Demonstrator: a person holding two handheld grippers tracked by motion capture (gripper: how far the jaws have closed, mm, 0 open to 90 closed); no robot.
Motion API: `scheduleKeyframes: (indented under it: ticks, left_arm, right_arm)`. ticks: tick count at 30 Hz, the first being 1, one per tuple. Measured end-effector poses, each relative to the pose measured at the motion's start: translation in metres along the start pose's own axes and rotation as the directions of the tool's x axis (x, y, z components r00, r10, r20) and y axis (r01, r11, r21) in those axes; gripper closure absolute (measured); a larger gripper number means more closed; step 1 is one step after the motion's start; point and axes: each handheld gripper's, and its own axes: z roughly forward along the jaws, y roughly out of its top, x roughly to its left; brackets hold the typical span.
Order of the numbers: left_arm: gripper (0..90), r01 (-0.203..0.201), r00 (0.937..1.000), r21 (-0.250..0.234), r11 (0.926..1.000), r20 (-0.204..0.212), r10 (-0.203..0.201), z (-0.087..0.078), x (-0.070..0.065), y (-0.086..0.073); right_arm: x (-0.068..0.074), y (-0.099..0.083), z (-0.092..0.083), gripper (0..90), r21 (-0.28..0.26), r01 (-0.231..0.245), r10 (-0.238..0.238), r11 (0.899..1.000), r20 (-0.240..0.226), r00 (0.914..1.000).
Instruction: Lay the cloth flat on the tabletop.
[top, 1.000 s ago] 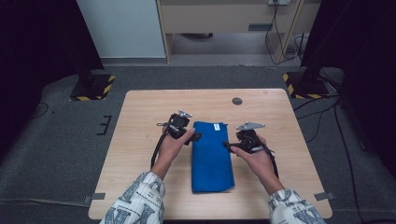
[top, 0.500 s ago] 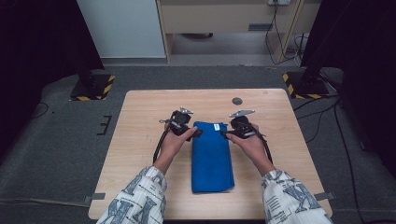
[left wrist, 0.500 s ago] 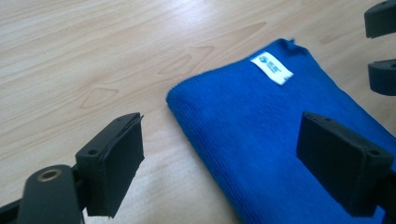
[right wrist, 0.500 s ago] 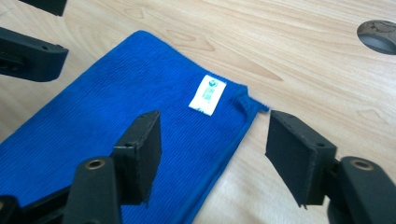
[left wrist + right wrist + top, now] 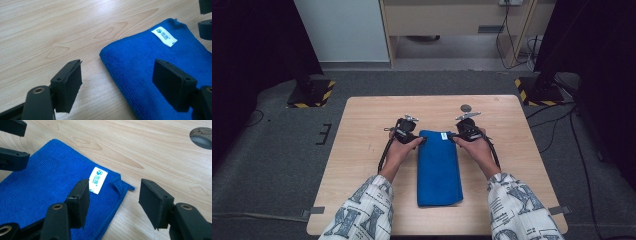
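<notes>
The left gripper (image 5: 421,141) sits at the far left corner of the folded blue towel (image 5: 439,167), its jaws apart and straddling that corner: in the left gripper view one jaw stands over bare wood, the other over the blue cloth, and neither pad presses on it. Its jaws have just been closing, with the towel's corner between them but not pinched.

The right gripper (image 5: 453,135) sits at the far right corner of the towel, jaws likewise apart. In the right gripper view one jaw is above the cloth just beside the white label (image 5: 98,180), the other above the wood past the small frayed tab at the corner. These jaws too have just been closing, the corner between them and not yet gripped.

The towel lies flat as a long folded strip in the middle of the surface (image 5: 362,150), running from the grippers toward the near edge, between the person's two forearms. A small dark round disc (image 5: 466,107) lies near the far edge, beyond the right gripper.
</notes>
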Motion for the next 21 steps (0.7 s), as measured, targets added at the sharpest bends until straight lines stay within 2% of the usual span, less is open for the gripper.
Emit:
scheduleKeyframes:
  ticks: [8,19,21]
  left_arm:
    - [25.4,-0.005,1.0000,-0.019,0.9998,0.002,0.005,0.001,-0.003,0.001]
    - [27.3,0.001,0.9997,-0.008,1.0000,-0.023,-0.001,0.015,0.007,-0.005]
    - [27.5,0.002,0.9997,0.000,1.0000,-0.022,-0.002,0.018,0.008,-0.006]
  right_arm:
    - [-0.001,-0.001,0.002,40.2,0.016,-0.010,0.009,1.000,0.015,0.9998]
    - [-0.007,-0.004,0.024,36.4,0.055,-0.048,0.048,0.997,0.014,0.9988]
    - [-0.007,-0.005,0.028,35.4,0.056,-0.039,0.038,0.998,0.018,0.9991]
